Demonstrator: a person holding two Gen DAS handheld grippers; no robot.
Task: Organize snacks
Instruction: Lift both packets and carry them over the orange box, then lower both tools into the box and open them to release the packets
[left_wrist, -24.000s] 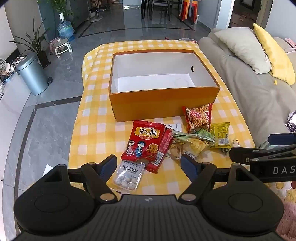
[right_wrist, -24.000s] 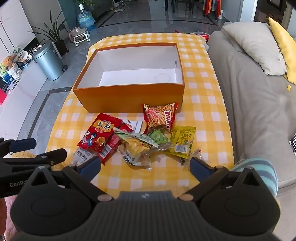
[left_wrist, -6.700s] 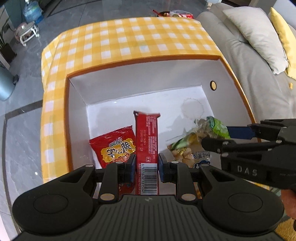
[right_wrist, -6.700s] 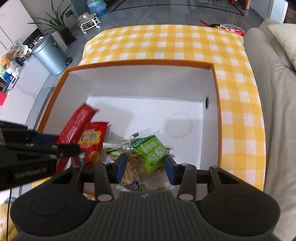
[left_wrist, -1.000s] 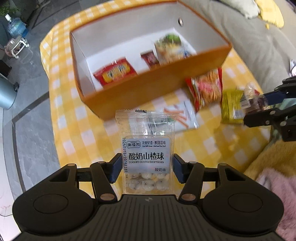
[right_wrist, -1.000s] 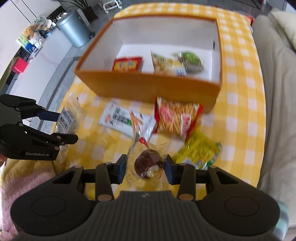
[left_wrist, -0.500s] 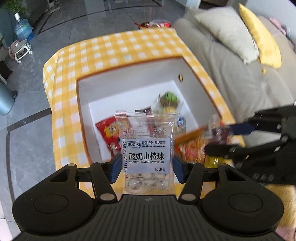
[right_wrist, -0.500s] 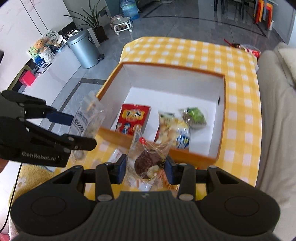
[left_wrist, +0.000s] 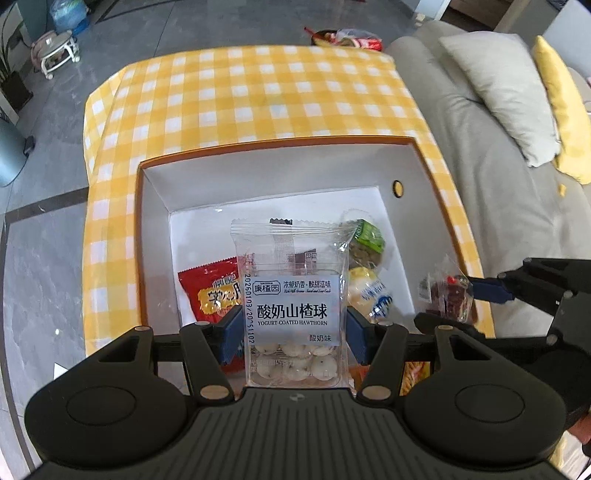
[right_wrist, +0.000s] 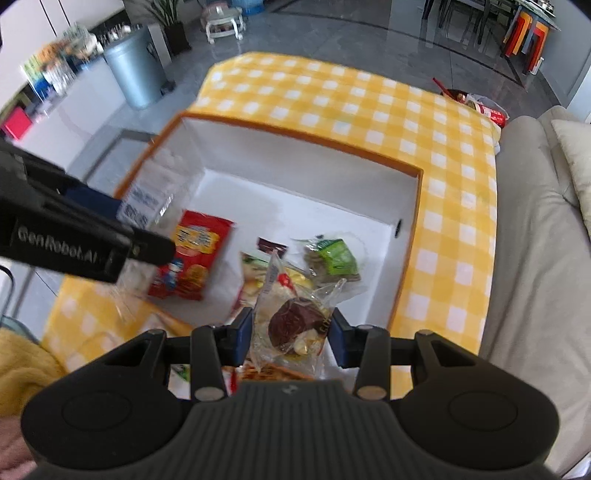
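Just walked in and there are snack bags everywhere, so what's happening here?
A person is packing snacks into the orange box on the checked table. The left gripper holds a clear bag of yogurt-coated hawthorn balls over the box; the right gripper holds a clear-wrapped brown snack. A red packet and other snacks already lie inside.

Grey sofa (left_wrist: 491, 177), pillows (left_wrist: 502, 92), bin (right_wrist: 135, 70)

Table w/ yellow-white check cloth (left_wrist: 258, 92). Orange box (left_wrist: 452, 199) sits directly on it, white inside, open top, taking most of the near half. Far half of cloth bare. At far edge: red-white bag (right_wrist: 487, 109), blurry, can't tell if on table or just behind it. Strip of an orange snack pack (right_wrist: 273, 371) on the cloth at box's near wall, mostly hidden.
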